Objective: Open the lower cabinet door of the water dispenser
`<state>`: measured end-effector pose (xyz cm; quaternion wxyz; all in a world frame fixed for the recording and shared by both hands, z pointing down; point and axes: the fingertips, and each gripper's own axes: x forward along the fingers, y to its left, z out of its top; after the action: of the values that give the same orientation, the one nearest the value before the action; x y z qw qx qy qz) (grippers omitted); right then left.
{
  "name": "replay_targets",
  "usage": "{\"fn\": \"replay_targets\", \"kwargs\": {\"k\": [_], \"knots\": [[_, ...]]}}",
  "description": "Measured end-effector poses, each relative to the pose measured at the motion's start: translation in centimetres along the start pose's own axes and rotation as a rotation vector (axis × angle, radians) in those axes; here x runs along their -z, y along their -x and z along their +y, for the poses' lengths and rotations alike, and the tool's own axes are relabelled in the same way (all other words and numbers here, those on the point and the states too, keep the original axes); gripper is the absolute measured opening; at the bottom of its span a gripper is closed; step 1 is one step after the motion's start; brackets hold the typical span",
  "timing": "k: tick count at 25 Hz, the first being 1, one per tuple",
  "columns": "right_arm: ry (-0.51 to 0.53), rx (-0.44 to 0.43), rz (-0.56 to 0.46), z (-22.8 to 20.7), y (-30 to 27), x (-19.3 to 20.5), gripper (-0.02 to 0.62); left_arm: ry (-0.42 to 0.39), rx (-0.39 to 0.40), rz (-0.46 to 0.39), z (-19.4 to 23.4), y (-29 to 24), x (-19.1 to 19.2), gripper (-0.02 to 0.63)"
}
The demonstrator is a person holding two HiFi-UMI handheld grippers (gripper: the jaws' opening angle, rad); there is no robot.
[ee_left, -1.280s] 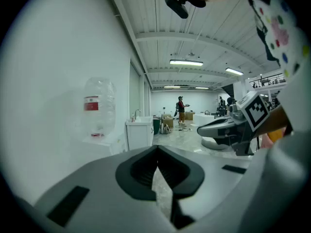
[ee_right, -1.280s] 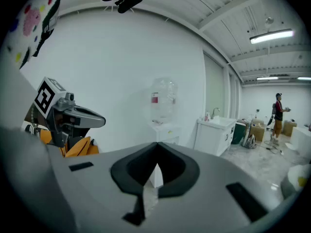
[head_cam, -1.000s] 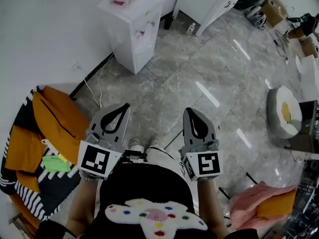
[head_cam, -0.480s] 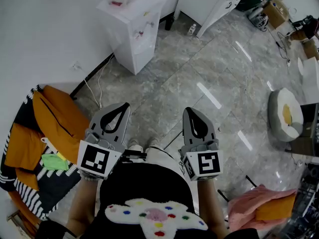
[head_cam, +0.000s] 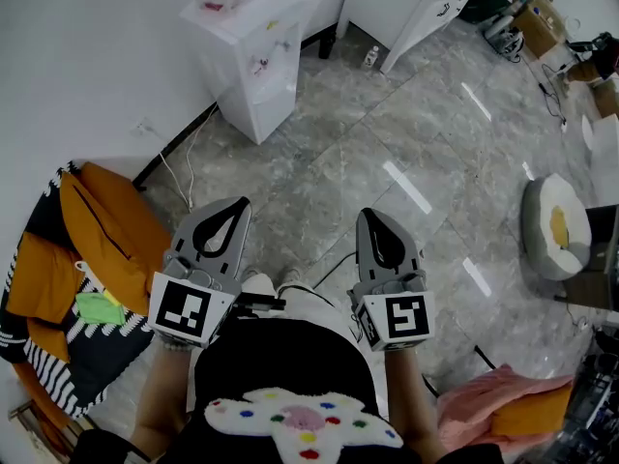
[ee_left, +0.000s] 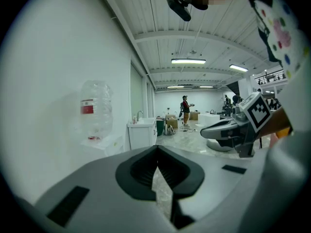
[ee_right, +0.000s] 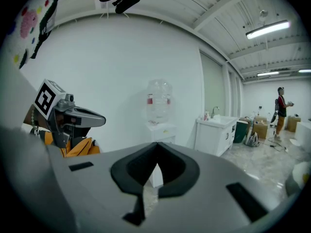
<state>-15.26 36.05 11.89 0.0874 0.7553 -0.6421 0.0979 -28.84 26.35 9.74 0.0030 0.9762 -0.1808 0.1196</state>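
Two tools are held out side by side, level with each other. The left tool [head_cam: 238, 205] has its jaws pressed together with nothing between them, and the right tool [head_cam: 371, 214] is the same, closed on nothing. Each carries one cube with square markers.

There is one water dispenser [head_cam: 253, 66], white, with one clear bottle [ee_right: 159, 102] upended on top. It stands against the white wall. One white sink cabinet [head_cam: 406, 3] stands further along that wall, and one person [ee_right: 281, 112] stands far down the hall.

The lower cabinet door is hard to make out. From above I see only the dispenser's pale front with no clear seam, and the bottle there is washed out at the frame's top edge. In both gripper views the tools' own grey bodies cover the dispenser's lower part.

The dispenser stands ahead of the tools and well apart from them, across the grey stone floor [head_cam: 387, 143]. It is nearer the left tool's side. It appears left of the left tool's closed tips and right behind the right tool's tips.
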Motion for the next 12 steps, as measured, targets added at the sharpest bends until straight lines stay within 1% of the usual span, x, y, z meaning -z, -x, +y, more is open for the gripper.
{"fn": "replay_targets", "kwargs": {"k": [2, 5, 6, 9, 12], "knots": [[0.007, -0.003, 0.011, -0.5, 0.4, 0.5, 0.004, 0.003, -0.008, -0.003, -0.5, -0.2, 0.0, 0.011], [0.007, 0.005, 0.055, -1.3, 1.1, 1.5, 0.005, 0.002, -0.009, -0.001, -1.4, -0.5, 0.3, 0.011], [0.003, 0.006, 0.051, -1.5, 1.2, 1.6, 0.004, 0.002, -0.007, 0.000, -1.7, -0.6, 0.3, 0.011], [0.007, 0.007, -0.009, -2.1, 1.2, 1.0, 0.005, -0.003, -0.005, -0.004, -2.1, -0.9, 0.3, 0.011], [0.009, 0.009, -0.021, -2.6, 1.0, 1.0, 0.005, -0.002, -0.008, -0.009, -2.0, -1.4, 0.2, 0.011]]}}
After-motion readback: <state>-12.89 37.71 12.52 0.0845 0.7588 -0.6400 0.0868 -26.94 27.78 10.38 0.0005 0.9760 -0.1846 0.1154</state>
